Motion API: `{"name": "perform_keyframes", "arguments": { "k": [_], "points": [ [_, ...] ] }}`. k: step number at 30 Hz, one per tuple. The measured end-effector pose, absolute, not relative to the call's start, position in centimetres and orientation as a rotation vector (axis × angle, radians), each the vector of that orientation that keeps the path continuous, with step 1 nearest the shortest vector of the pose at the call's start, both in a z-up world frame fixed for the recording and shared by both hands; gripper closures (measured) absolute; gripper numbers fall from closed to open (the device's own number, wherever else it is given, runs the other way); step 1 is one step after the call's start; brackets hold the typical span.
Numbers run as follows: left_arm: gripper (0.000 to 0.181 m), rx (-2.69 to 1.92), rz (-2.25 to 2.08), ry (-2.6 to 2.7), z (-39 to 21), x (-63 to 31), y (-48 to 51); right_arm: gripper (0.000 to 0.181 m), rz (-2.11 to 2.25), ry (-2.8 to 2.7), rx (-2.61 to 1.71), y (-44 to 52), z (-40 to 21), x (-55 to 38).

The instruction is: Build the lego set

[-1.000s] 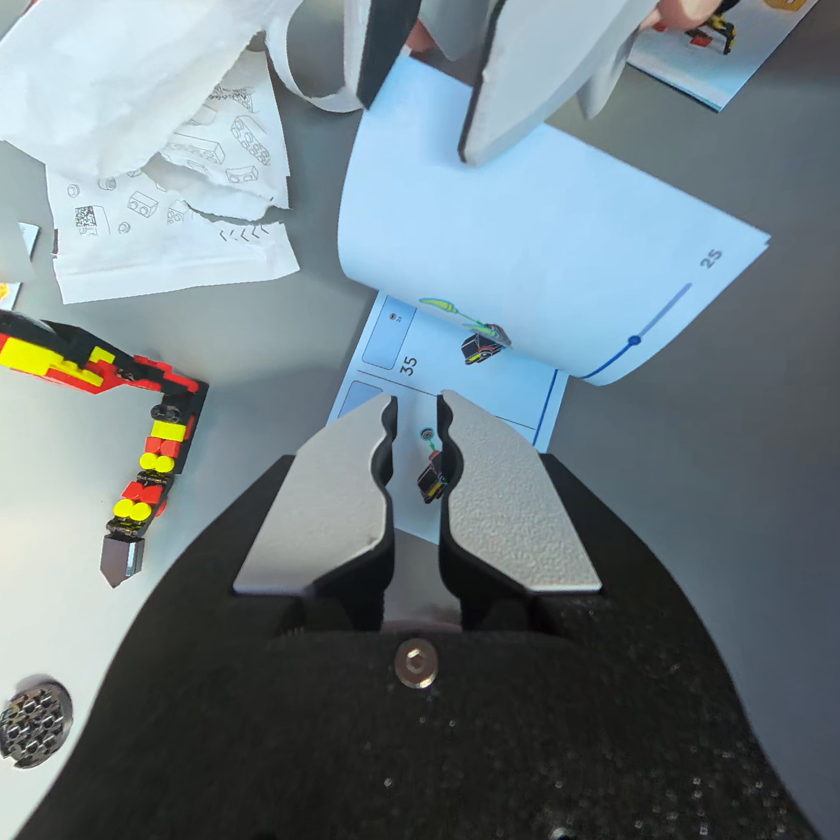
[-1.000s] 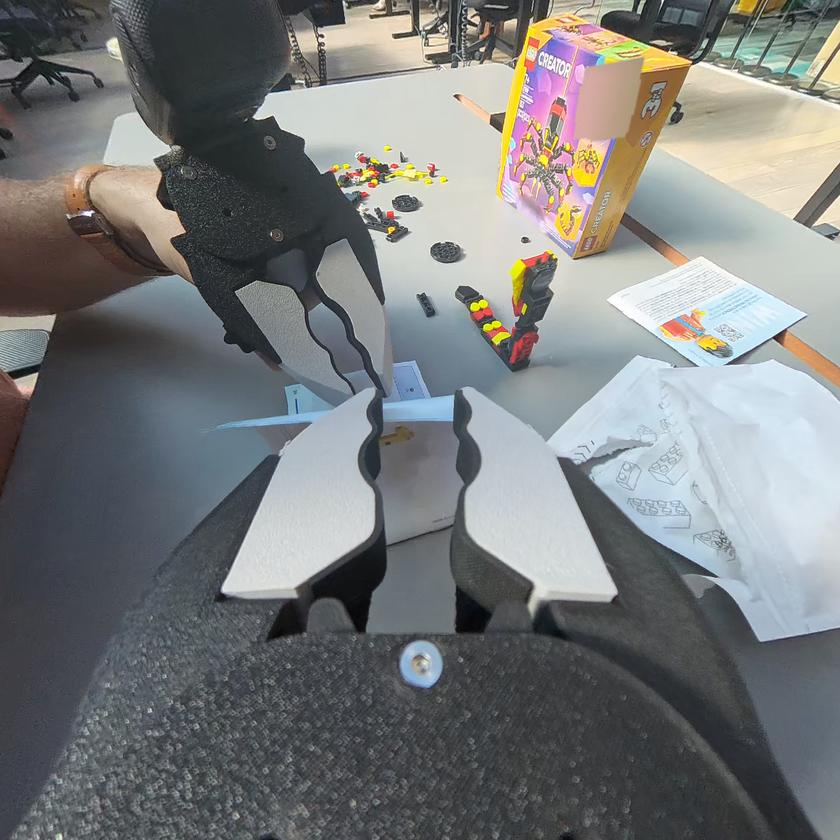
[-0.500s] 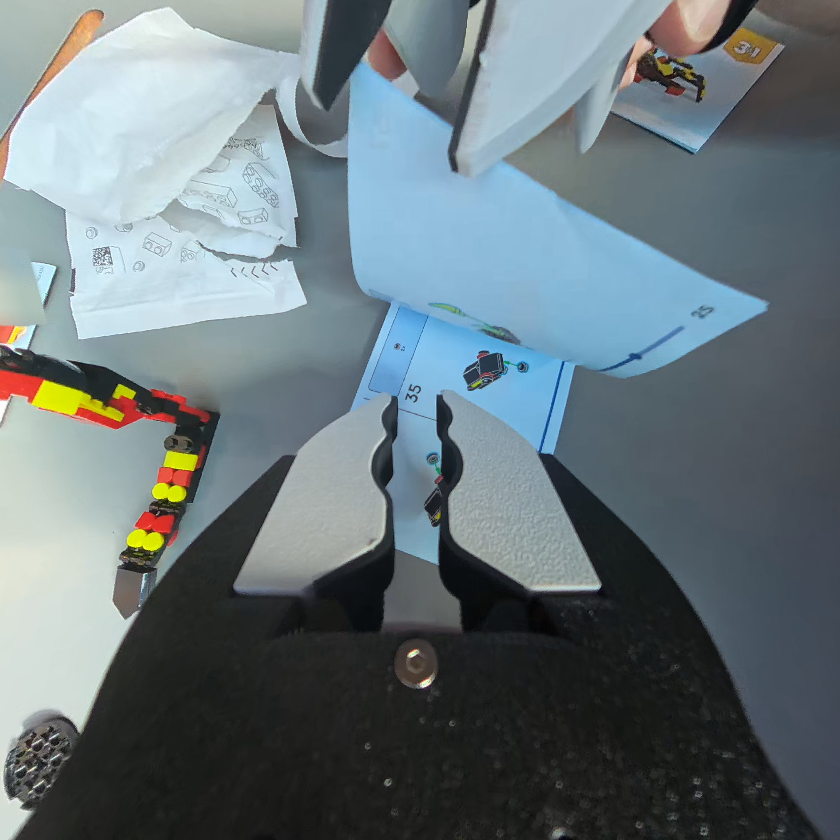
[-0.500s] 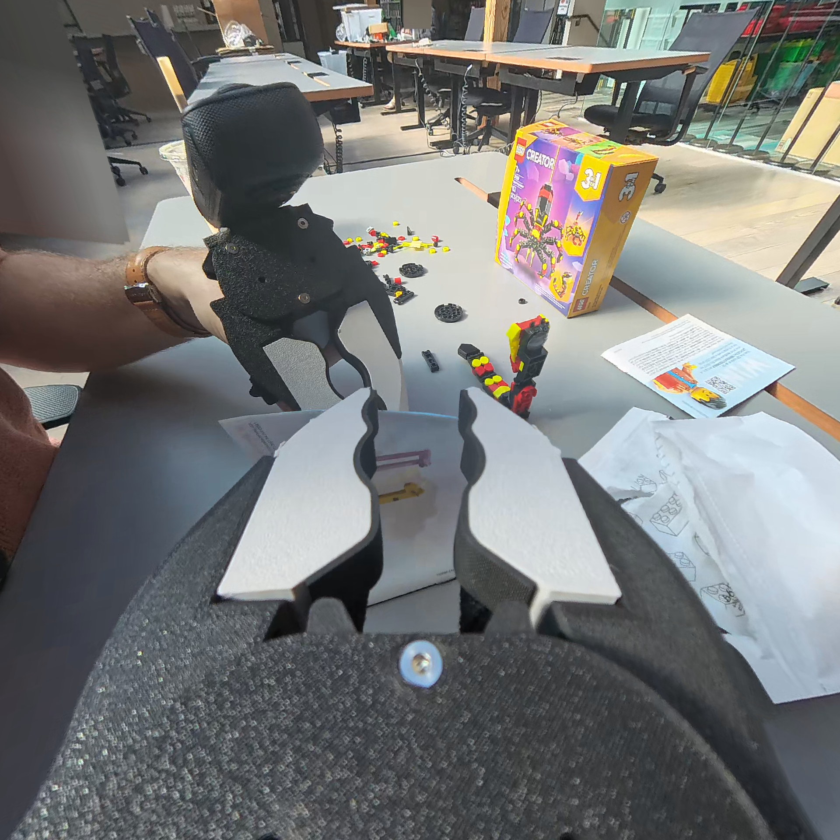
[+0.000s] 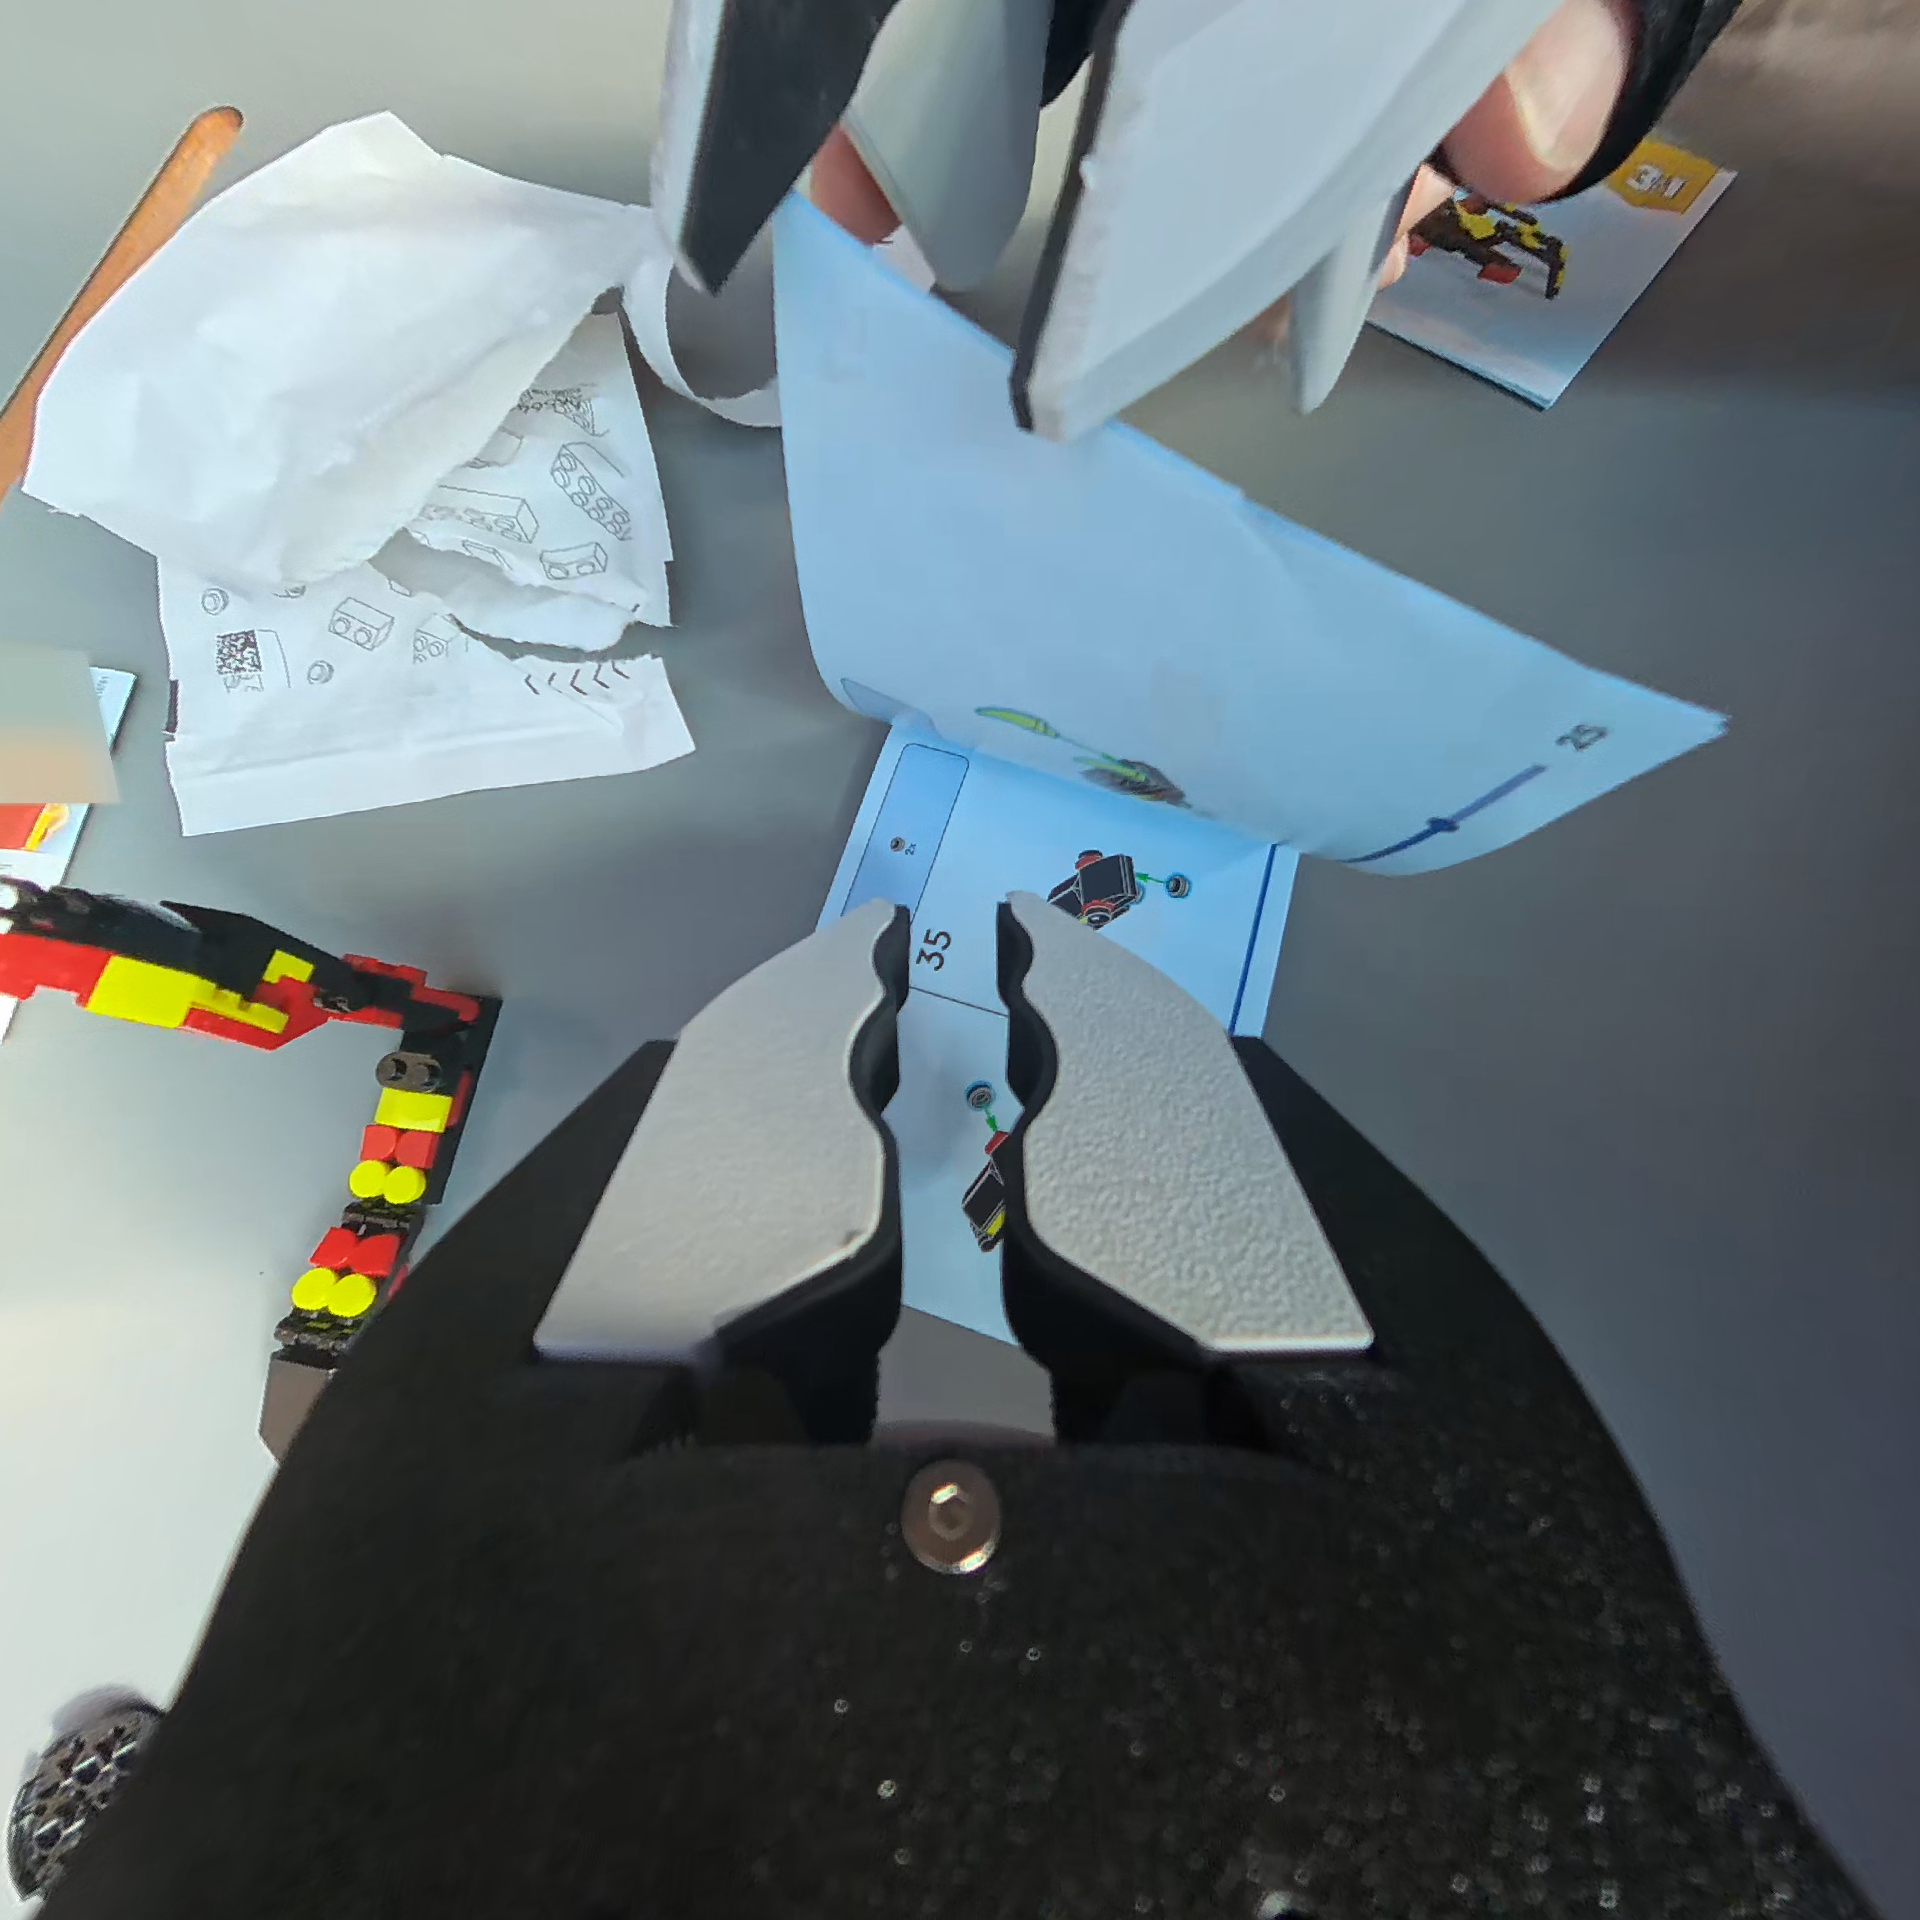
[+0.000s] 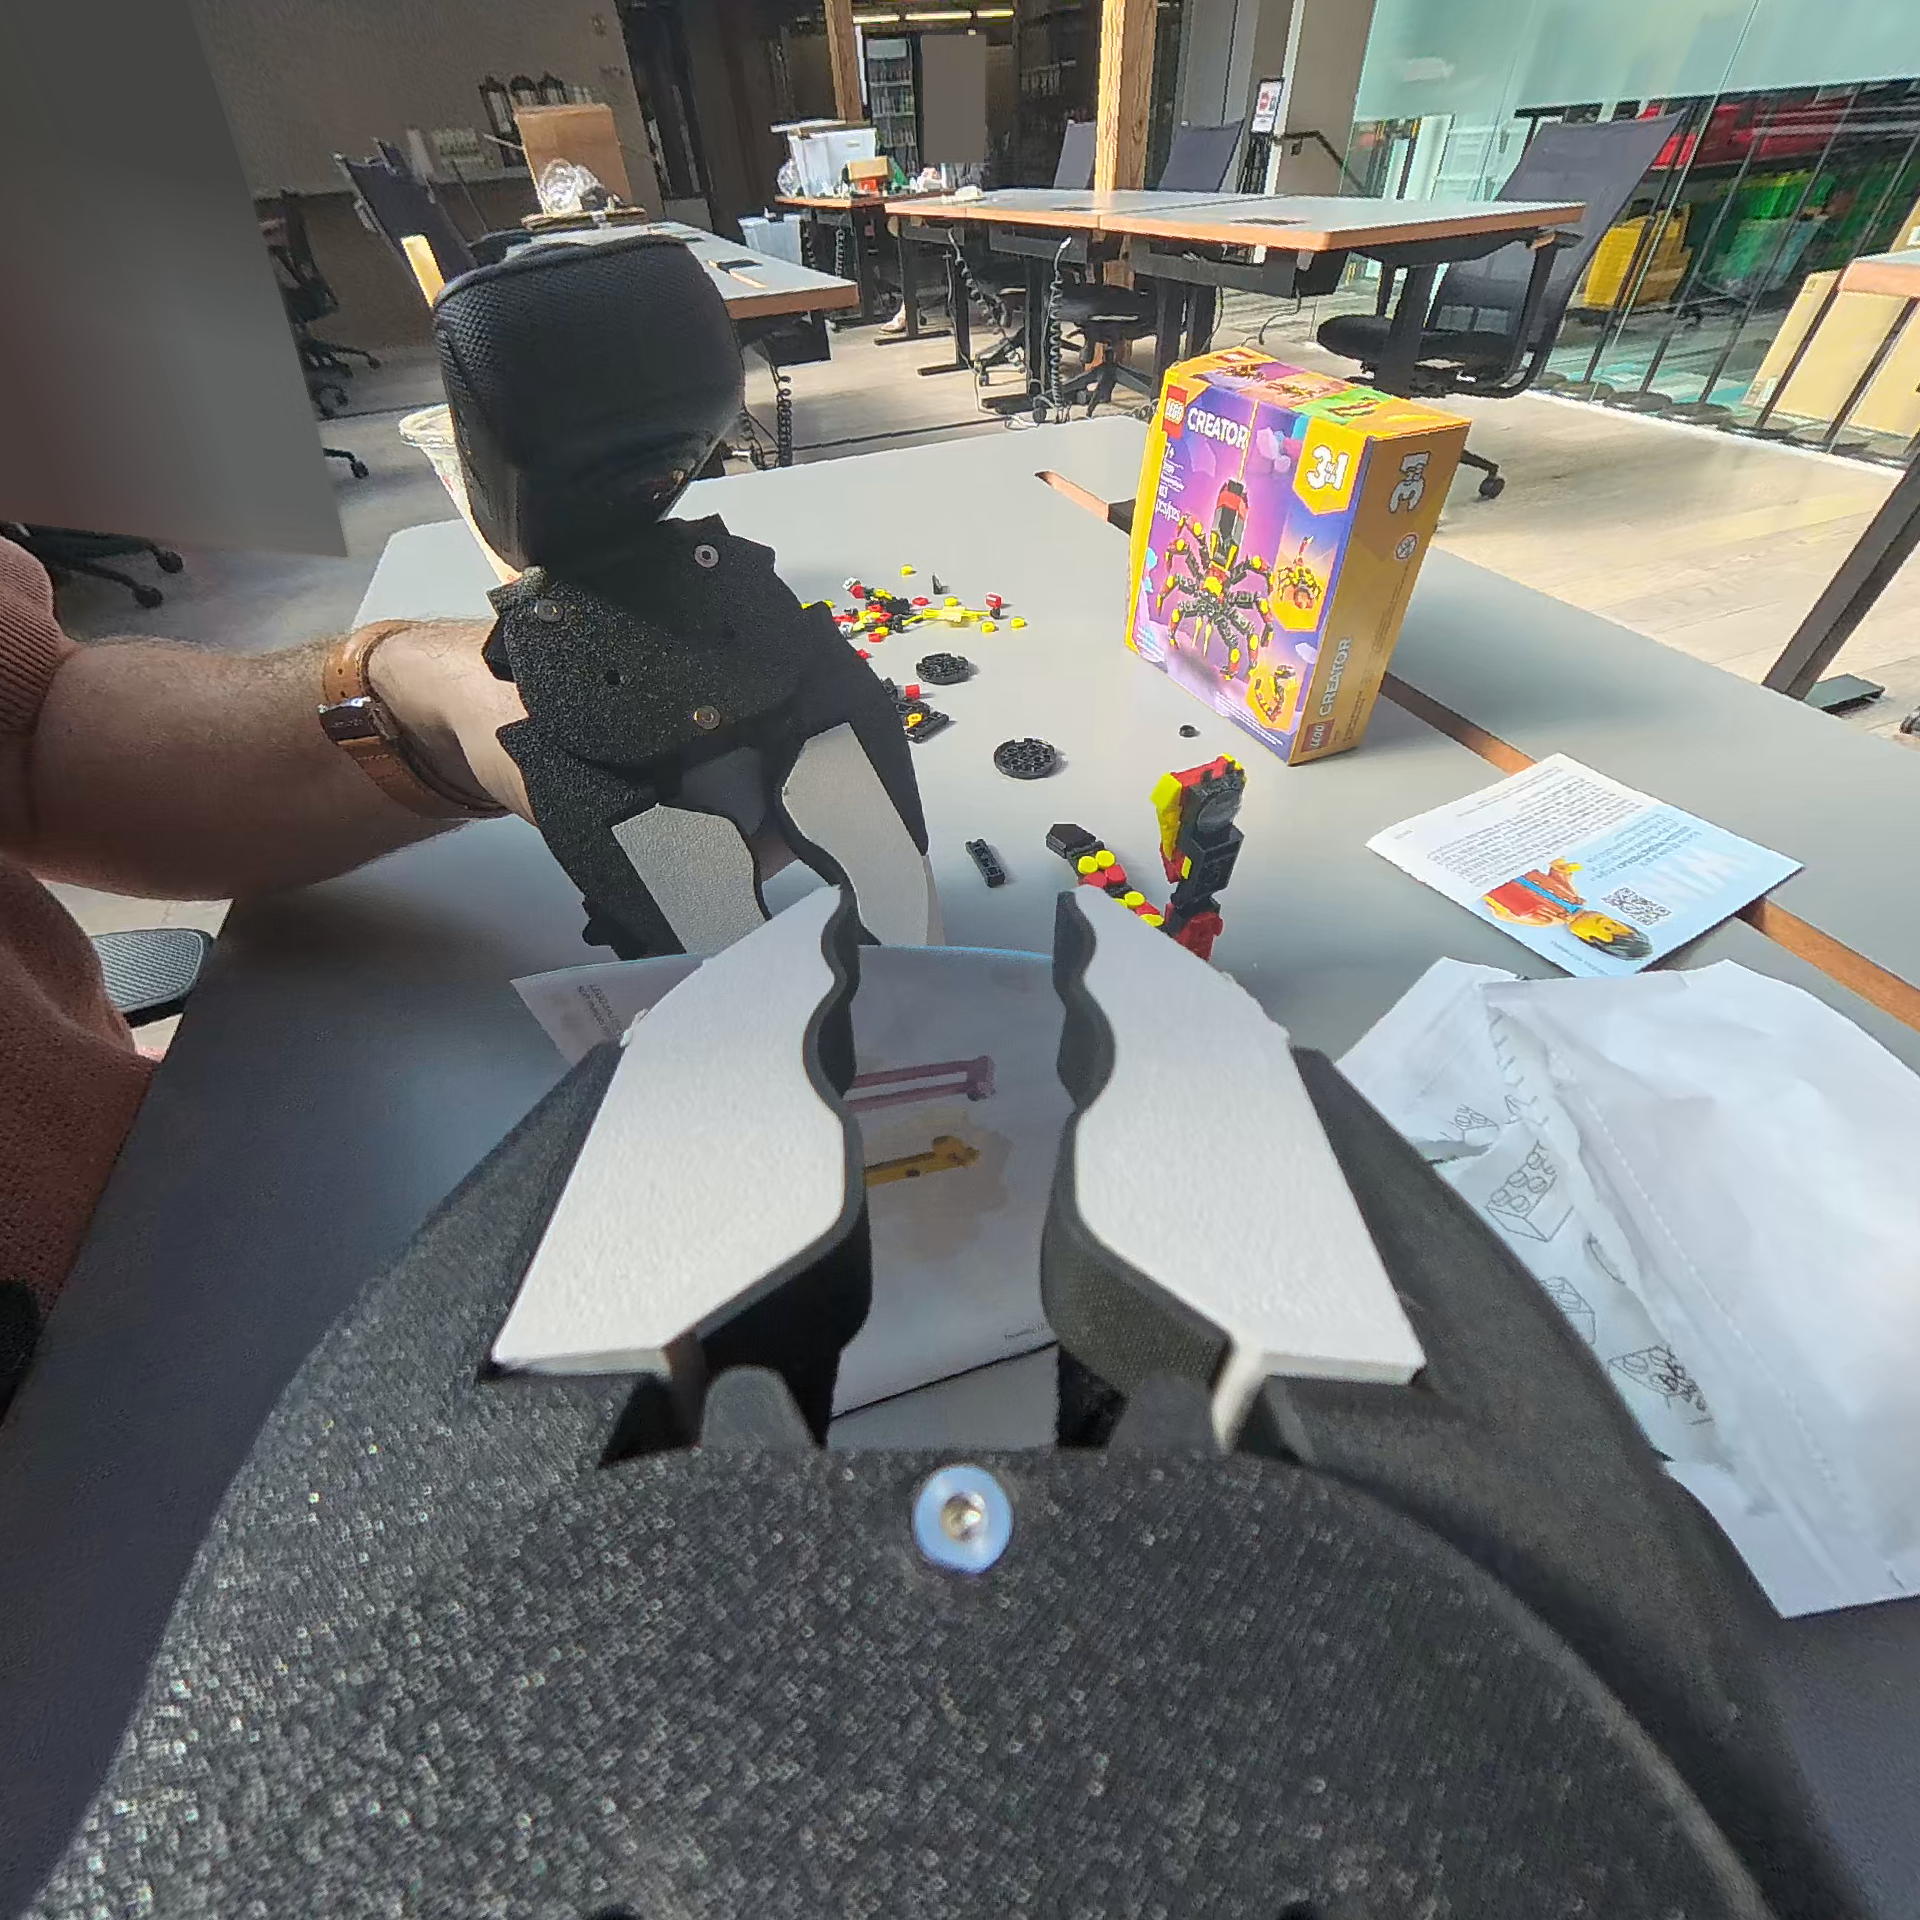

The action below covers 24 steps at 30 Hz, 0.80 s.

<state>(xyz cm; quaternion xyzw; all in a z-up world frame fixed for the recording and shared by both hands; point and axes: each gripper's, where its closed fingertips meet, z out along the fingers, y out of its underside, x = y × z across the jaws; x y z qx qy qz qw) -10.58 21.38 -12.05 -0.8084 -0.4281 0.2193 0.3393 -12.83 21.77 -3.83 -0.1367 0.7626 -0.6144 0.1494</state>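
The left gripper (image 5: 948, 920) points down at the open booklet (image 5: 1143, 623) on the grey table (image 5: 1558, 1143), its jaws parted by a narrow gap with nothing between them. Its body hides the near edge of the booklet and the lower end of the red, yellow and black model (image 5: 400, 1132) to its left. A black round plate (image 5: 62, 1766) at the bottom left corner is partly cut off.

The right gripper (image 6: 956, 920) is released too, its jaws apart and empty, over the same booklet; a lifted page (image 6: 935, 1143) stands between and behind its fingers, so the print on it is hard to read. Whether a finger touches the page cannot be told.

Right of it lies a torn white paper bag (image 6: 1662, 1195); nothing shows inside it. Past that lies a leaflet (image 6: 1579, 862), and in the left wrist view a second booklet (image 5: 1538, 270) is half hidden behind the right gripper.

Farther off, loose pieces (image 6: 914, 613) lie scattered on the table. The box (image 6: 1288, 551) stands upright and closed beyond the model, contents unseen.
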Motion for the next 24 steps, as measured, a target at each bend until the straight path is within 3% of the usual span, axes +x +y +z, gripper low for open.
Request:
{"name": "perform_keyframes", "arguments": {
  "k": [11,24],
  "points": [
    [0.166,-2.099,0.578,-1.092,-11.6,-11.1,21.8,0.142,-1.788,2.143,-0.361,22.0,-2.9,-13.0],
    [0.166,-2.042,0.639,-0.942,-7.6,-11.4,24.8,0.148,-1.239,2.088,0.155,24.9,-4.0,-10.5]
  ]
}}
